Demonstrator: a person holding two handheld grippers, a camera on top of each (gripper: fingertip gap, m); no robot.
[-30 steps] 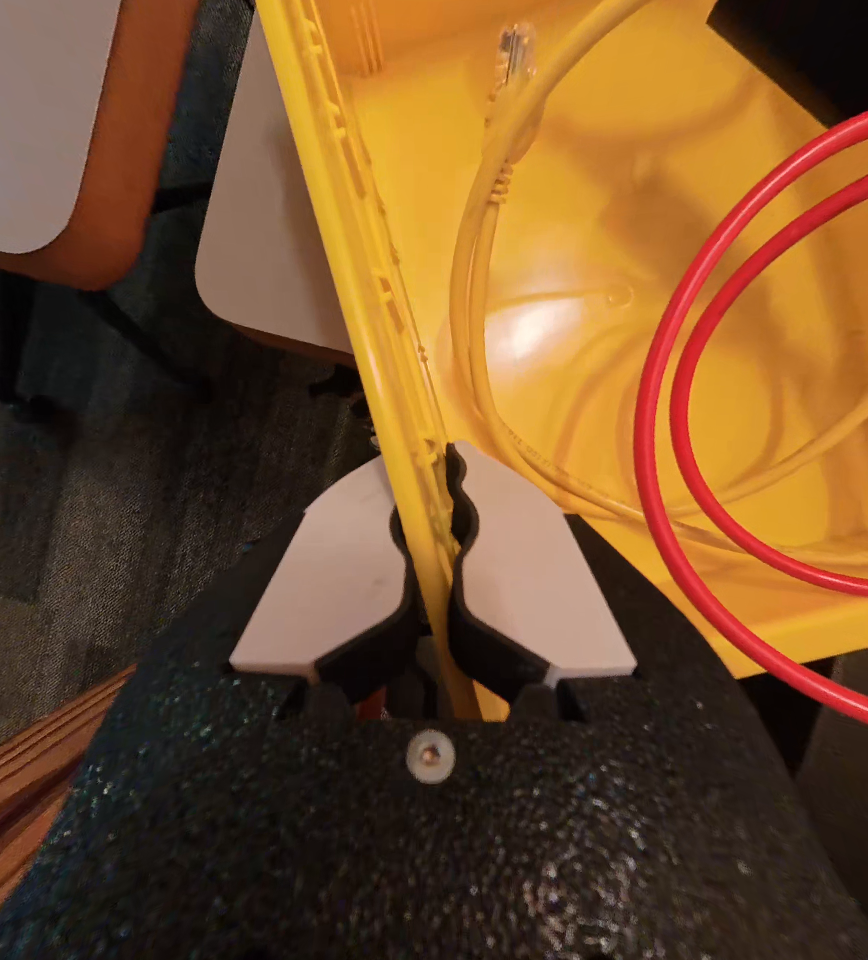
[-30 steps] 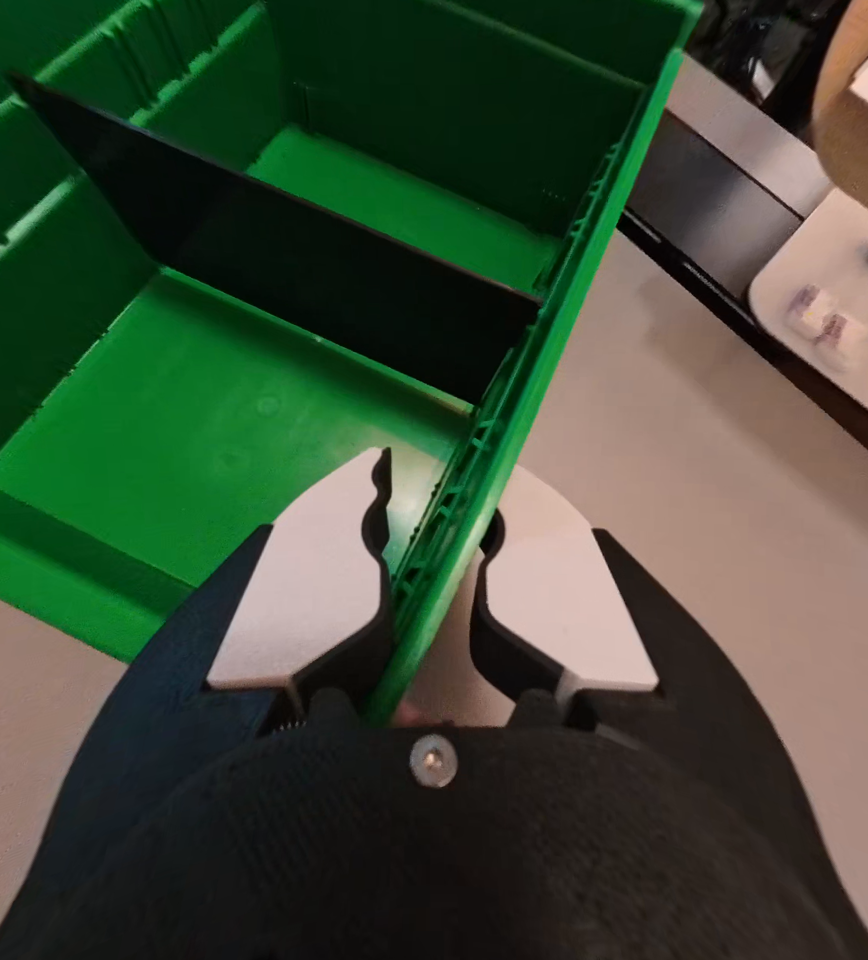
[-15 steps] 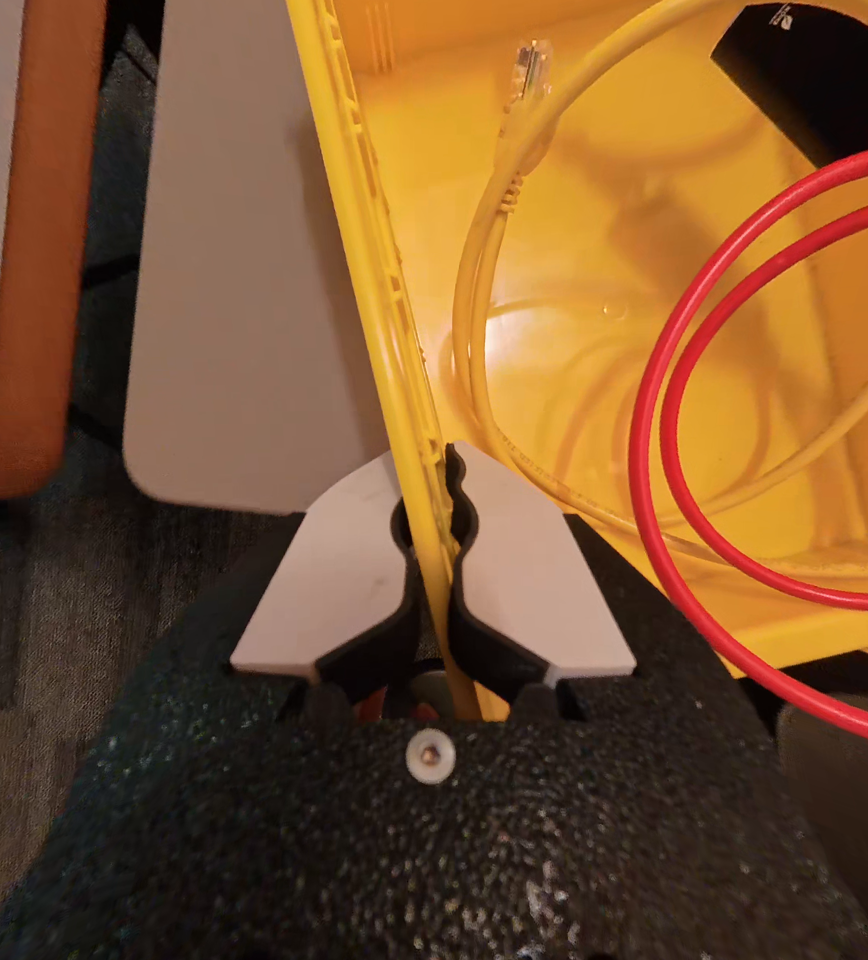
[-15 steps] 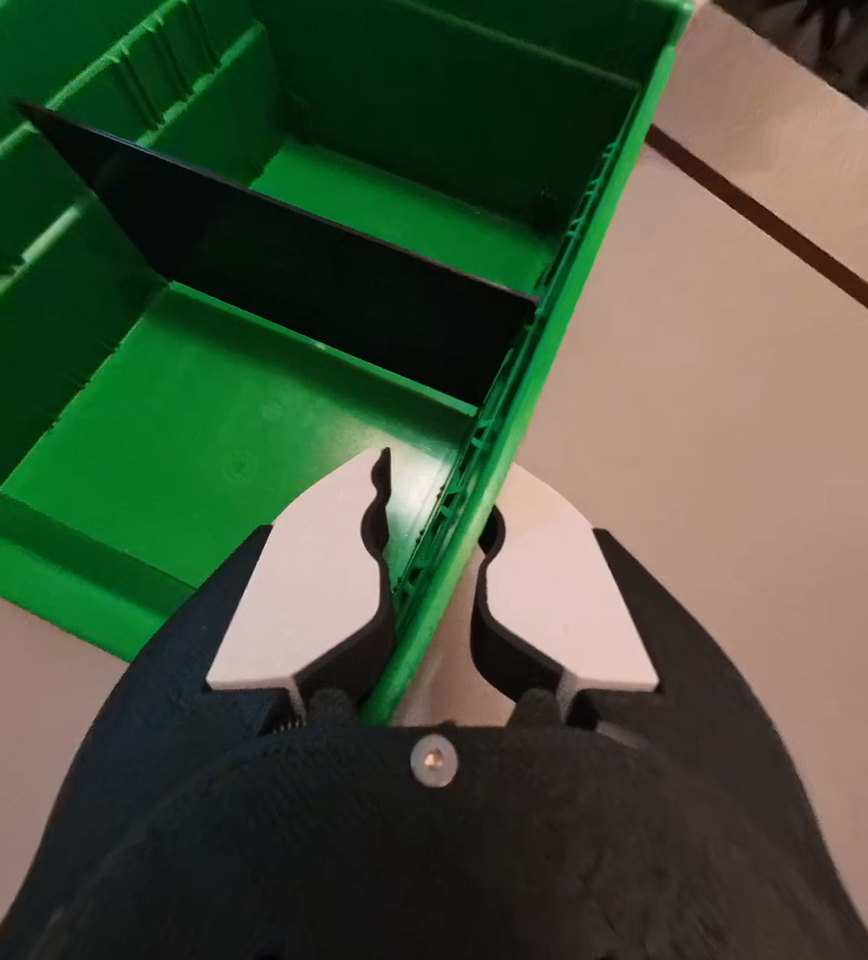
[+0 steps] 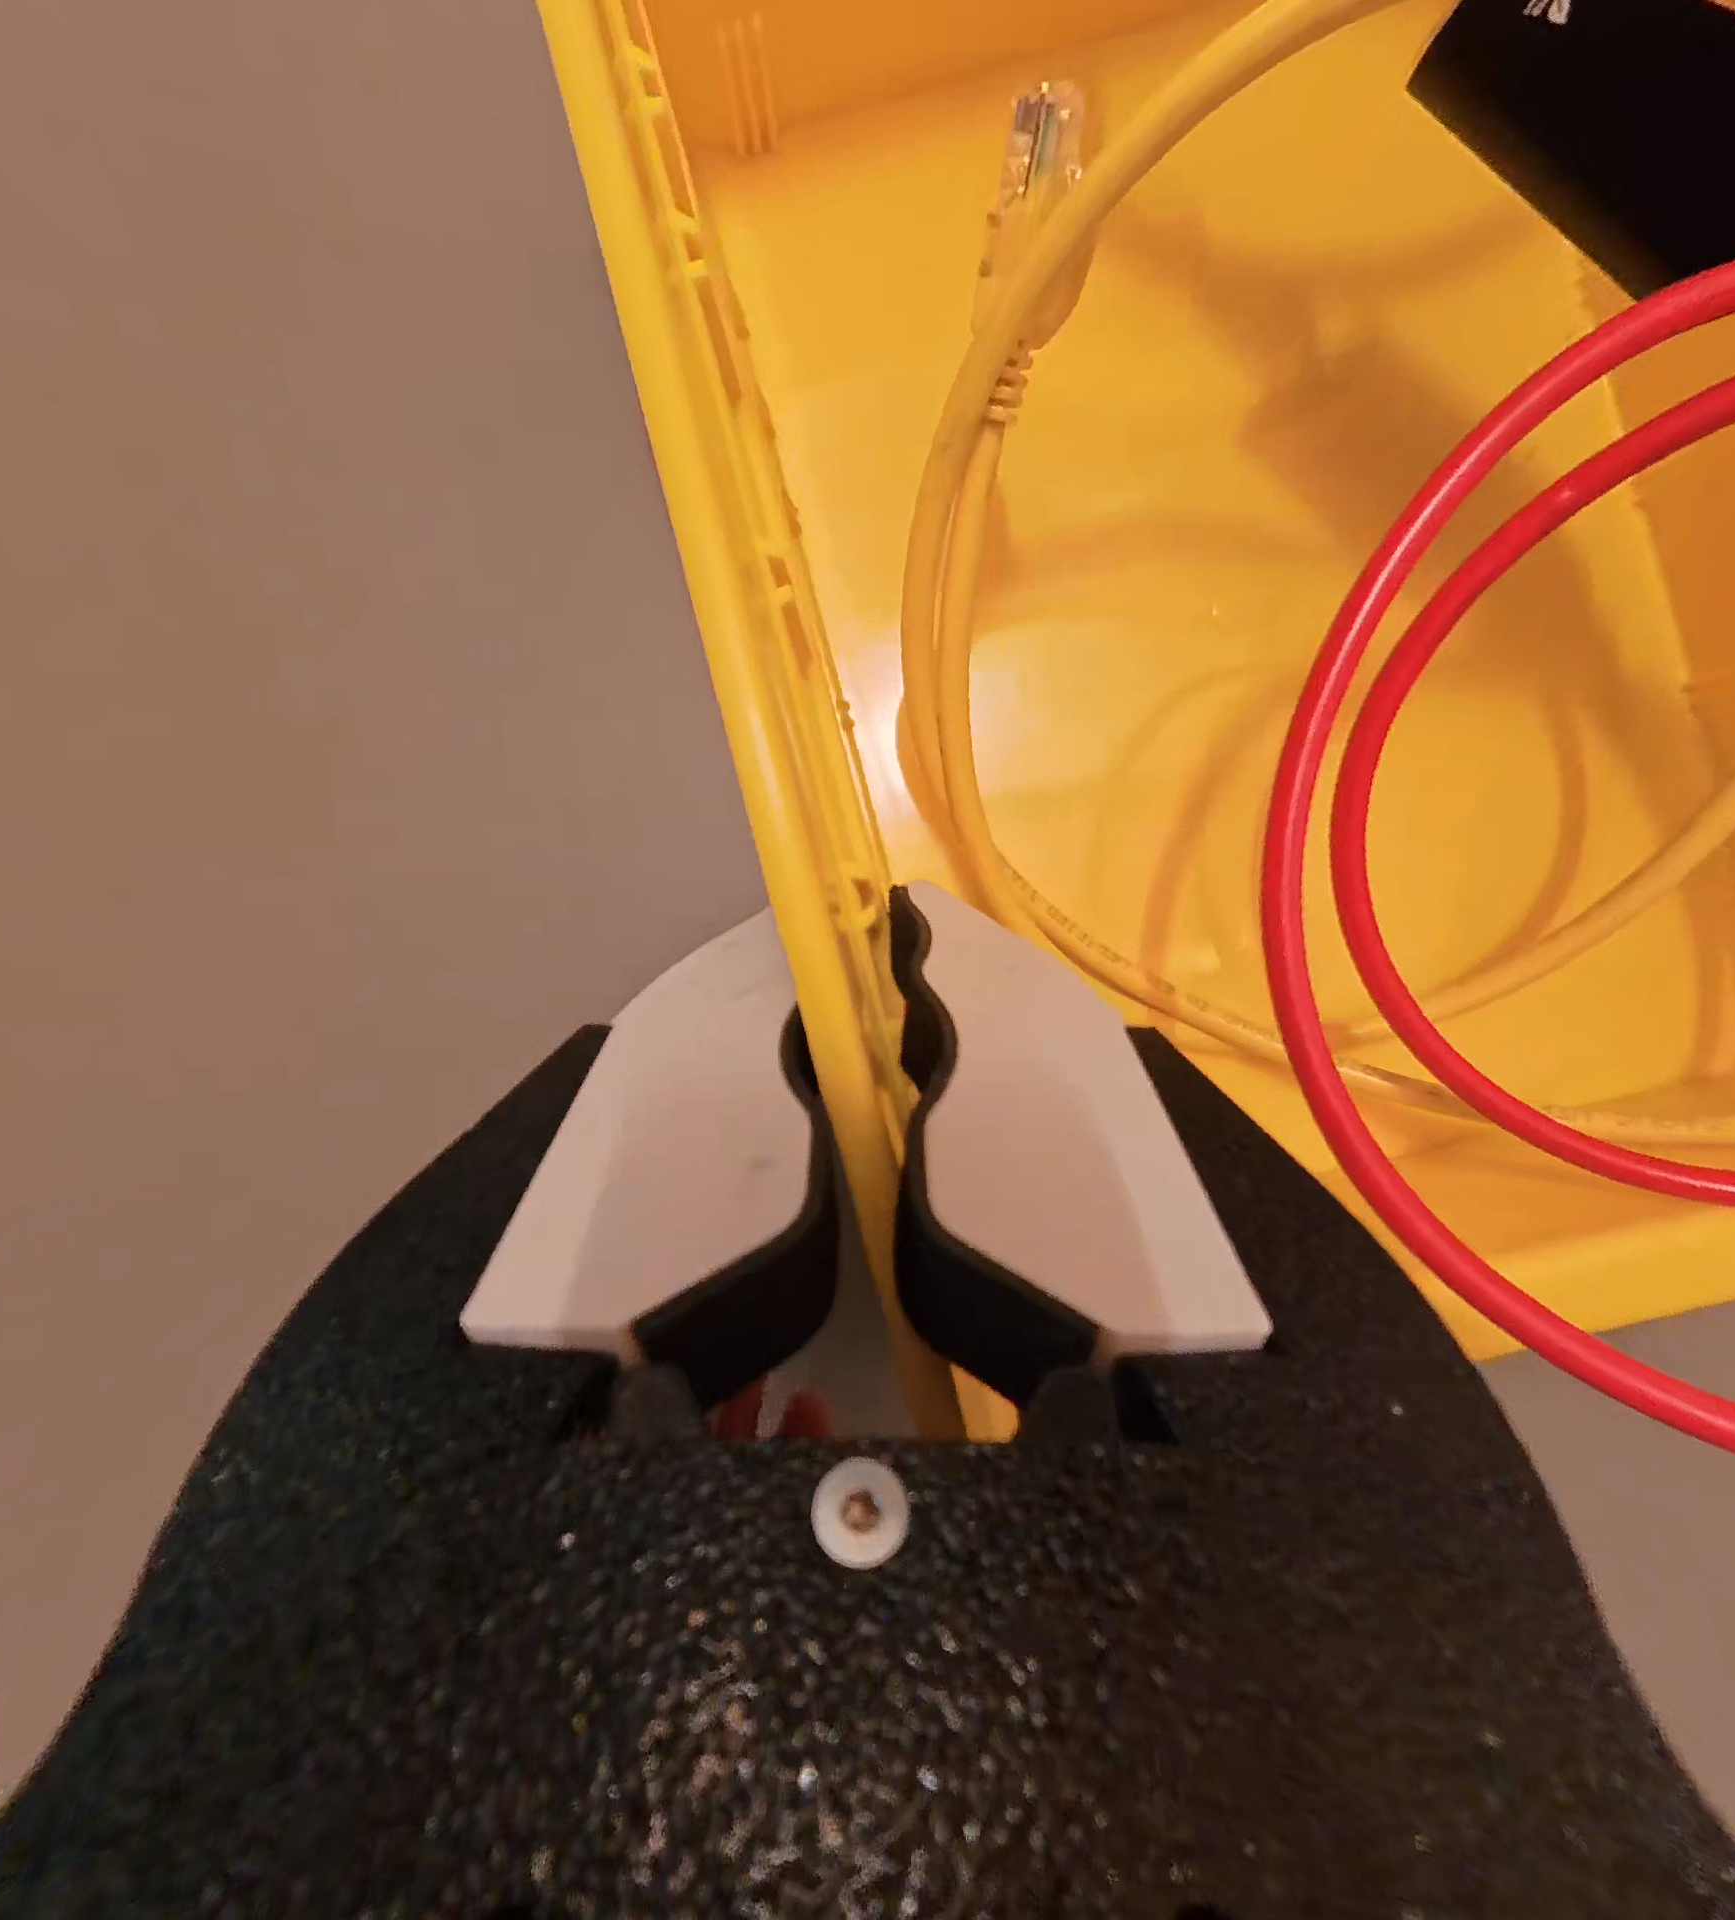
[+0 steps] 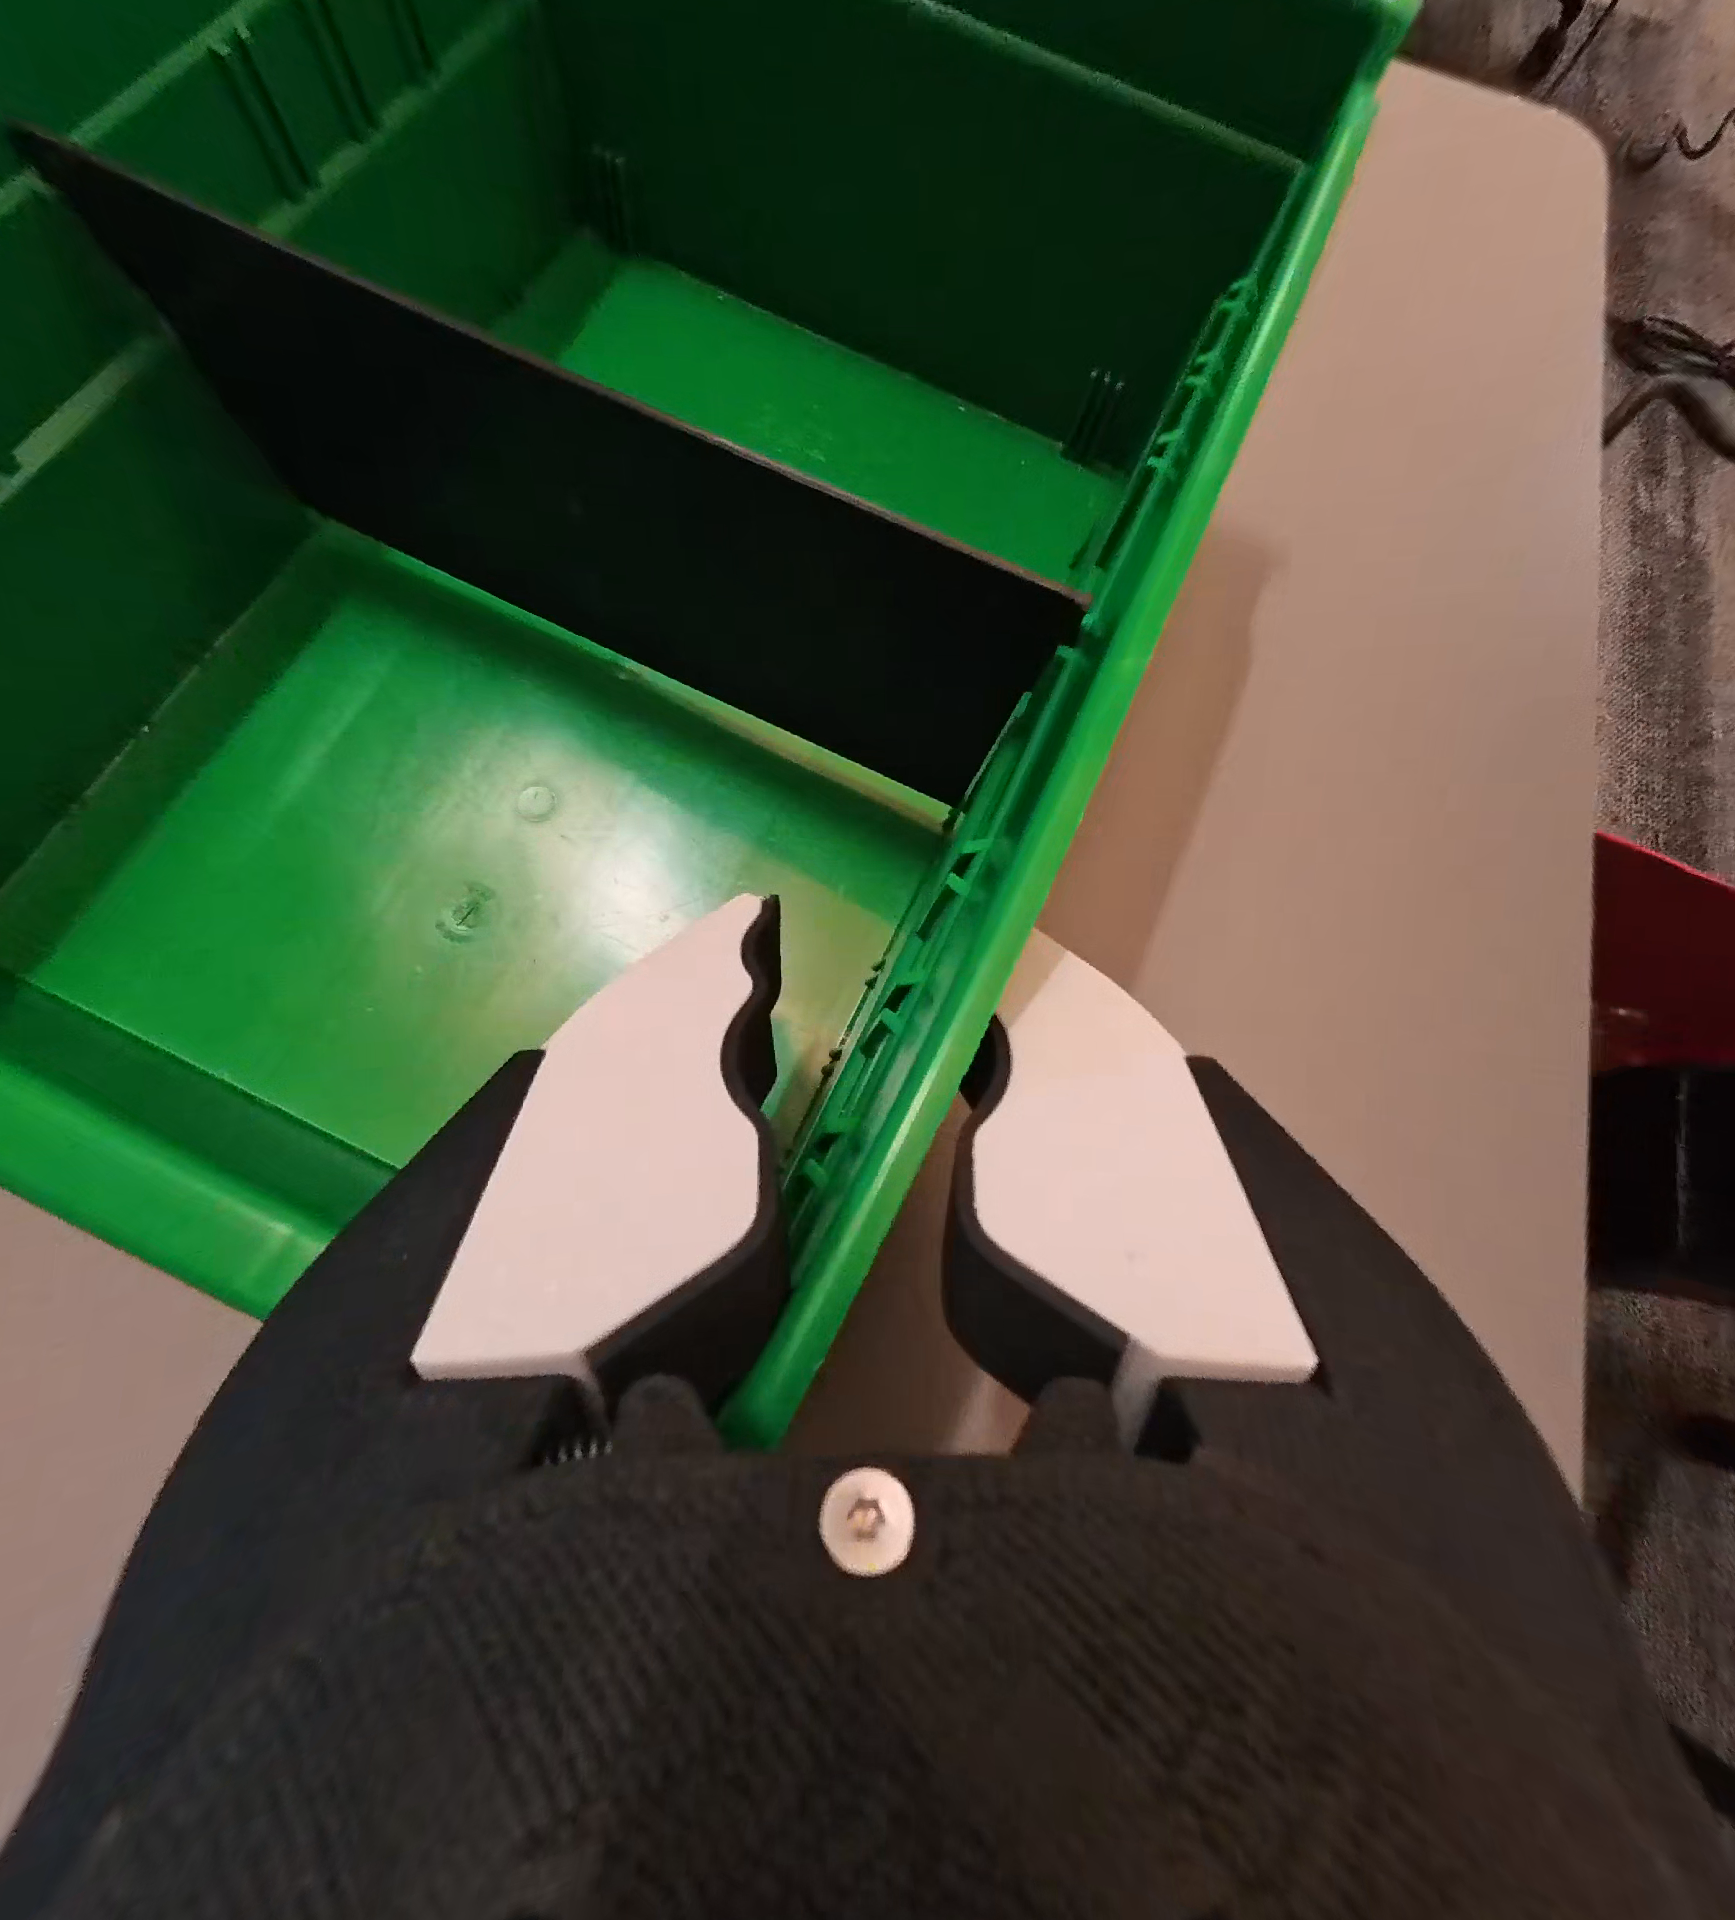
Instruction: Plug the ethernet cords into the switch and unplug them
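Two cords point(image 5: 956, 582), one yellow bin point(image 5: 738, 436), one green bin point(image 6: 1206, 436)

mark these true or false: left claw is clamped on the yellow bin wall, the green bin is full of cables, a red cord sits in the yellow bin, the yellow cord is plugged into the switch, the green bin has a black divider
1. The left claw is clamped on the yellow bin wall. True.
2. The green bin is full of cables. False: both compartments in view are bare.
3. A red cord sits in the yellow bin. True; part of it hangs over the near edge.
4. The yellow cord is plugged into the switch. False: its clear connector lies loose in the bin.
5. The green bin has a black divider. True.
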